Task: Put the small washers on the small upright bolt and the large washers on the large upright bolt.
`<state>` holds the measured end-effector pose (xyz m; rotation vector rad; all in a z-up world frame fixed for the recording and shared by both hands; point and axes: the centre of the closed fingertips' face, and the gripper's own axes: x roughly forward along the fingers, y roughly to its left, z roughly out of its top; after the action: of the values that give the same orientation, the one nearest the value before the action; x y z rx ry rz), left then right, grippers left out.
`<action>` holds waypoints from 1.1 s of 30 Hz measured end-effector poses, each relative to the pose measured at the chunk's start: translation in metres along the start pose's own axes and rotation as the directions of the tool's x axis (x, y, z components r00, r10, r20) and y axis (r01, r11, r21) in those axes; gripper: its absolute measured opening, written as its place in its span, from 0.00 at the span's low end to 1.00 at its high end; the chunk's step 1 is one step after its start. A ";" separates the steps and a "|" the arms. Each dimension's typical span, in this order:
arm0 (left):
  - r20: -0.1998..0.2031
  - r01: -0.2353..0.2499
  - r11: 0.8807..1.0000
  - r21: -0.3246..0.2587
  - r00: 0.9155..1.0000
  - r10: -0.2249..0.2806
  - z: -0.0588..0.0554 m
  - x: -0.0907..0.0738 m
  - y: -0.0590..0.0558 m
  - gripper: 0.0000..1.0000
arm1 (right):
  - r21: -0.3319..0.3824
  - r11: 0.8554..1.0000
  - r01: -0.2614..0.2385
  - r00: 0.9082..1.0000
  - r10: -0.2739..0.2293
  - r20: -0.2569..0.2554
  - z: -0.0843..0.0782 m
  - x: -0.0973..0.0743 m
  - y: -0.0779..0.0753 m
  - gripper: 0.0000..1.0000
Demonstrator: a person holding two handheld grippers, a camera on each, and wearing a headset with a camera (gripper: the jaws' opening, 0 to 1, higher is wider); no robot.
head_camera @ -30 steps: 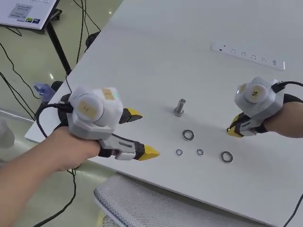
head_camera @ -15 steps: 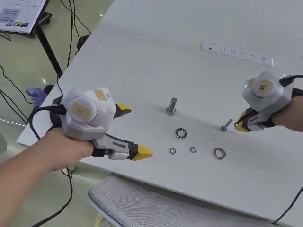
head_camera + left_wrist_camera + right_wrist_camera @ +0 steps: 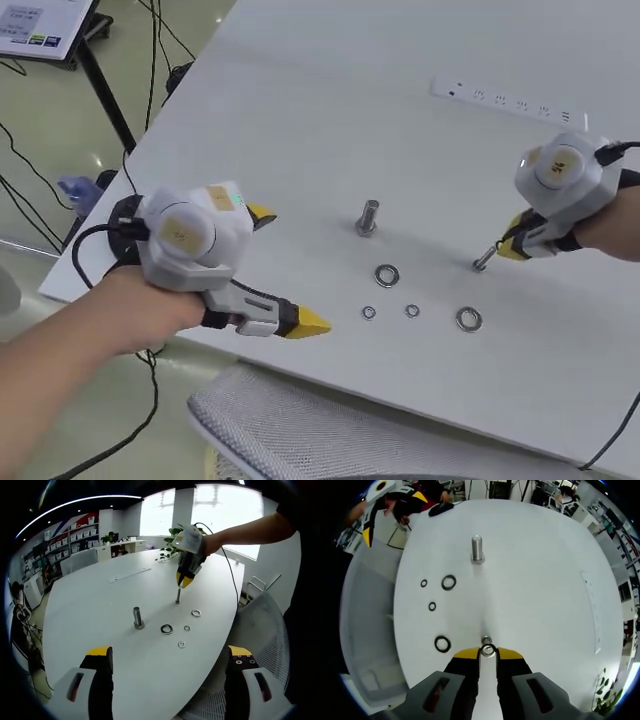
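Table [image 3: 300,120], head view, clock centred on the large bolt [image 3: 367,217] standing mid-table
- large washer [image 3: 387,275]: 5 o'clock, near, flat on the table
- small washer [image 3: 369,313]: 6 o'clock, further out
- second small washer [image 3: 412,311]: near the first, at its 3 o'clock
- other large washer [image 3: 468,319]: between 4 and 5 o'clock, outermost
- small bolt [image 3: 484,260]: between 3 and 4 o'clock, foot on the table, head between the right gripper [image 3: 505,250] tips
- power strip [image 3: 510,100]: 2 o'clock, well apart
- left gripper [image 3: 288,268]: 8 o'clock, over the near edge
- chair [image 3: 300,430]: 6 o'clock, beyond that edge
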<state>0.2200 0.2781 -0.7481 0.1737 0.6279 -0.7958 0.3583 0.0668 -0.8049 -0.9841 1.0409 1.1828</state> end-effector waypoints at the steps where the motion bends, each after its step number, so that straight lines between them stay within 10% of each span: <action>1: 0.001 -0.002 1.000 0.003 1.000 0.002 0.000 0.000 0.000 0.96 | 0.000 1.000 -0.002 1.000 0.002 0.000 0.001 0.000 0.000 0.13; 33: -0.014 0.021 1.000 -0.014 1.000 -0.021 -0.003 0.003 0.002 0.90 | -0.013 1.000 -0.020 0.999 0.019 -0.030 -0.002 0.016 0.000 0.13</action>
<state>0.2220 0.2791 -0.7520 0.1603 0.6499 -0.8103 0.3595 0.0688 -0.8208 -1.0069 1.0692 1.1957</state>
